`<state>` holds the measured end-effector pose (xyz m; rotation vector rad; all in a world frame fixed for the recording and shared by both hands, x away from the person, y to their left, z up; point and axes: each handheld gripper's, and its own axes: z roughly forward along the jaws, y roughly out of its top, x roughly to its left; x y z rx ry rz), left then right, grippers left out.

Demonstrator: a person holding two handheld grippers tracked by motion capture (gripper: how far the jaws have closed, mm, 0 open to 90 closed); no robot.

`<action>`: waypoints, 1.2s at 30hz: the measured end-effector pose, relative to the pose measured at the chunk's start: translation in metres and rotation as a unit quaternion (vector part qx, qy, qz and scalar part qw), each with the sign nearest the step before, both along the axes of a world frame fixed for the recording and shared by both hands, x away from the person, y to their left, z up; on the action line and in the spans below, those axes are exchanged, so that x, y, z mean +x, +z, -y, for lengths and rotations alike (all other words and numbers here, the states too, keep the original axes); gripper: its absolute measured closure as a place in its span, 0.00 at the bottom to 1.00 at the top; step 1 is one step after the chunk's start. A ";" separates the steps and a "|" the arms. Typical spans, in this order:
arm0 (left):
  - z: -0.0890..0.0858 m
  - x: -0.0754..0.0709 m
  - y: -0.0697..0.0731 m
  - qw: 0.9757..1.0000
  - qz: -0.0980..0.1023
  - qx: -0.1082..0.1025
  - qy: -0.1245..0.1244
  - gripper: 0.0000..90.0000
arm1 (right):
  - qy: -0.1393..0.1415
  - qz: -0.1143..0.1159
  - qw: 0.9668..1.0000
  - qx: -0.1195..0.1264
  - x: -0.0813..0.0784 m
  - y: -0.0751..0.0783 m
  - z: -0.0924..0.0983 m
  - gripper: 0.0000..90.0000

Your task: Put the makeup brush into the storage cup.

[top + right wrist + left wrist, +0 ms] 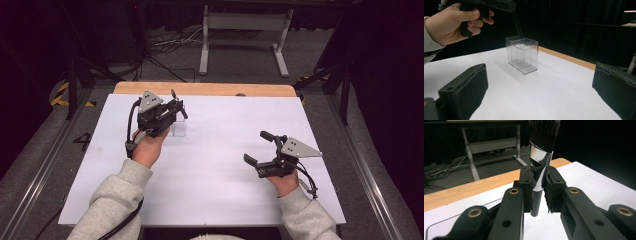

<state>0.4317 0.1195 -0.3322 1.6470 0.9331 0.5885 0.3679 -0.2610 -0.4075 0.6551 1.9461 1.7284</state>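
Brushwork of a tidy sort seems to be in hand: the left gripper point(176, 107) carries a makeup brush point(541, 157) above a clear plastic organiser box point(522, 54), and the job, as I read it, is to stand the brush in one of the box's compartments. To do it well the handle end ought to be brought squarely over a single cell, kept close to upright, and lowered until it meets the floor of the box before the jaws let go; the box looks light, so a sideways knock on a wall could slide or tip it. From the right gripper view the dark handle hangs at the back compartments, its tip at or just inside the rim; I cannot tell which cell. In the left gripper view the jaws are pressed tight on the brush at the shiny ferrule, bristles up and dark handle pointing down between the pads. On the white table sheet point(220, 190) the box sits at about ten o'clock from the middle, just at five o'clock of the left gripper. The right gripper point(260, 147) rests near four o'clock, well apart from the box, its jaws spread wide and holding nothing.
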 end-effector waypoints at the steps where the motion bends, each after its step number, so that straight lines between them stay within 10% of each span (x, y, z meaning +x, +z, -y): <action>1: 0.000 0.001 0.000 1.000 -0.002 -0.004 0.004 0.86 | 0.000 0.001 1.000 0.000 0.000 0.000 0.000 0.01; 18: -0.002 0.010 -0.003 0.997 -0.004 0.008 0.076 0.86 | -0.003 0.004 1.000 0.004 -0.002 0.002 0.003 0.01; 36: 0.001 0.020 -0.020 0.996 -0.011 0.022 0.083 0.86 | -0.002 0.006 1.000 0.006 -0.002 0.003 0.003 0.01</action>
